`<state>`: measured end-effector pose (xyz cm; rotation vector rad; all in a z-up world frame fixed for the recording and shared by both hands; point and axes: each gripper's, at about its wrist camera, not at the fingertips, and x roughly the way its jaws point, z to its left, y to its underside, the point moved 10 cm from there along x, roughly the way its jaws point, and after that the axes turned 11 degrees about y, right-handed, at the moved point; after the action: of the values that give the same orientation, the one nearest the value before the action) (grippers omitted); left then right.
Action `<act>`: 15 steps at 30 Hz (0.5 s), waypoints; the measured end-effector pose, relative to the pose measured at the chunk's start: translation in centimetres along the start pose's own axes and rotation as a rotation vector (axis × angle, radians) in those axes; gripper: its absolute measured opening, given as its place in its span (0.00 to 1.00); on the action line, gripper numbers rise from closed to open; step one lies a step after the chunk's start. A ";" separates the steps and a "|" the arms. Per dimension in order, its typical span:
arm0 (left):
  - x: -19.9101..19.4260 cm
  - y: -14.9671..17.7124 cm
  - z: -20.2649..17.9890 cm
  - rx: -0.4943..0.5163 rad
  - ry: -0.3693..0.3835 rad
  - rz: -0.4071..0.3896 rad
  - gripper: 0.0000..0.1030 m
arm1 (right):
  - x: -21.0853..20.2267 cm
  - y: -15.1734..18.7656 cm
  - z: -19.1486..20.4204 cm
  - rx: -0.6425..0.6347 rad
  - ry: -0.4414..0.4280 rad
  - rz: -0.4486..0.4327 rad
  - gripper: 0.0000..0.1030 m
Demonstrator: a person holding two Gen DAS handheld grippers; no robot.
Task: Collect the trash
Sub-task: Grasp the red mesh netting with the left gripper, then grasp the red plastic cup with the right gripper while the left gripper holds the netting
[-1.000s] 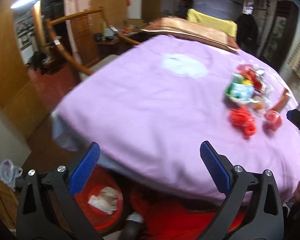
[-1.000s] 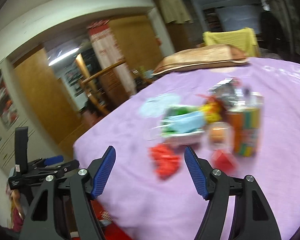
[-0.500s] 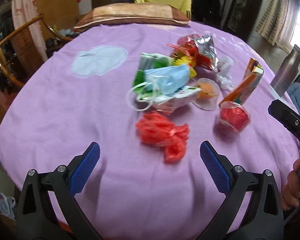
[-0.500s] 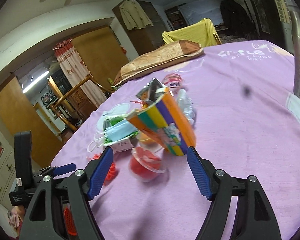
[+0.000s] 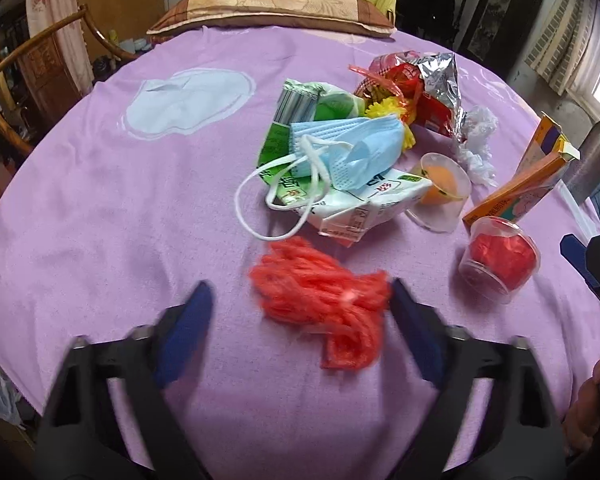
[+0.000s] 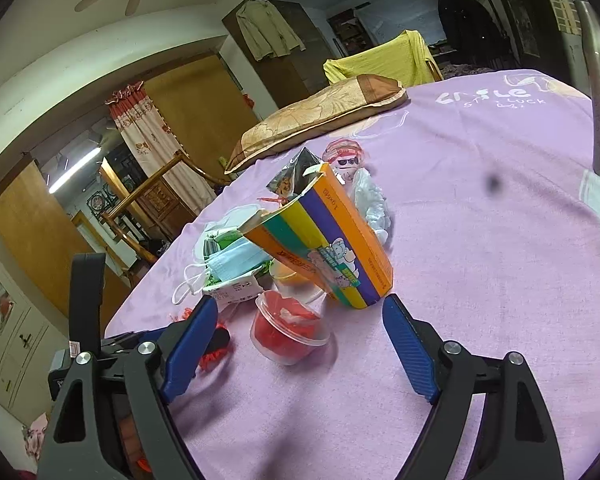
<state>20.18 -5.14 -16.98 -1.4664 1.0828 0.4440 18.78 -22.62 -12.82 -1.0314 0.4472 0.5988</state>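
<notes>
Trash lies on a purple tablecloth (image 5: 100, 208). A crumpled red plastic bag (image 5: 324, 296) lies between the fingers of my open left gripper (image 5: 300, 320), with the jaws either side of it, apart from it. Behind it are a blue face mask (image 5: 348, 148) on a green and white wrapper (image 5: 364, 200), a foil snack bag (image 5: 432, 80), a clear cup with orange inside (image 5: 444, 188) and a clear cup with red inside (image 5: 500, 256). My open right gripper (image 6: 300, 332) frames that red cup (image 6: 288, 332), with a colourful carton (image 6: 332, 248) behind it.
A metal bottle (image 5: 596, 156) stands at the table's right edge. A brown pillow (image 5: 272, 8) lies at the far side. A wooden chair (image 5: 32, 72) stands to the left. A white crumpled bag (image 5: 476, 140) lies by the foil bag. The left gripper shows in the right wrist view (image 6: 88, 336).
My left gripper swung from the table edge over the table and closed in on the red plastic bag. My right gripper moved right and forward to the red cup and carton.
</notes>
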 end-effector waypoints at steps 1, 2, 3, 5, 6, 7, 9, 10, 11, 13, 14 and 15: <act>-0.2 0.0 0.0 0.003 0.004 -0.005 0.55 | 0.0 0.0 0.0 0.003 0.000 0.001 0.82; -0.5 0.1 0.1 -0.001 0.015 -0.015 0.52 | 0.1 0.1 0.0 0.004 0.000 0.003 0.82; -1.1 0.1 0.4 -0.011 0.022 -0.030 0.50 | 0.1 0.1 0.1 0.002 0.000 0.006 0.82; -2.1 0.0 1.3 -0.016 0.006 -0.055 0.49 | 0.3 0.3 0.4 -0.017 0.006 0.014 0.82; -2.6 0.0 1.8 -0.018 -0.005 -0.068 0.49 | 0.2 0.4 0.5 -0.028 0.010 0.014 0.82; -3.1 0.0 2.2 -0.023 -0.013 -0.077 0.49 | 0.3 0.5 0.8 -0.052 0.022 0.015 0.82; -3.8 0.1 2.8 -0.037 -0.017 -0.089 0.49 | 0.5 0.9 1.5 -0.099 0.041 0.024 0.82; -4.2 0.1 3.3 -0.048 -0.018 -0.096 0.49 | 0.7 1.2 2.0 -0.134 0.050 0.036 0.82; -4.6 0.2 3.7 -0.056 -0.019 -0.103 0.49 | 1.0 1.4 2.4 -0.159 0.058 0.046 0.82; -5.2 0.3 4.2 -0.071 -0.019 -0.116 0.49 | 1.5 2.0 3.2 -0.218 0.082 0.070 0.82; -5.4 0.4 4.5 -0.077 -0.016 -0.120 0.49 | 1.6 2.1 3.4 -0.240 0.098 0.073 0.81; -5.5 0.5 4.6 -0.080 -0.013 -0.122 0.49 | 1.7 2.3 3.7 -0.262 0.115 0.072 0.81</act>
<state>18.52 1.17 -13.93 -1.5891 0.9687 0.4136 18.87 -18.07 -13.71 -1.3086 0.5178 0.6763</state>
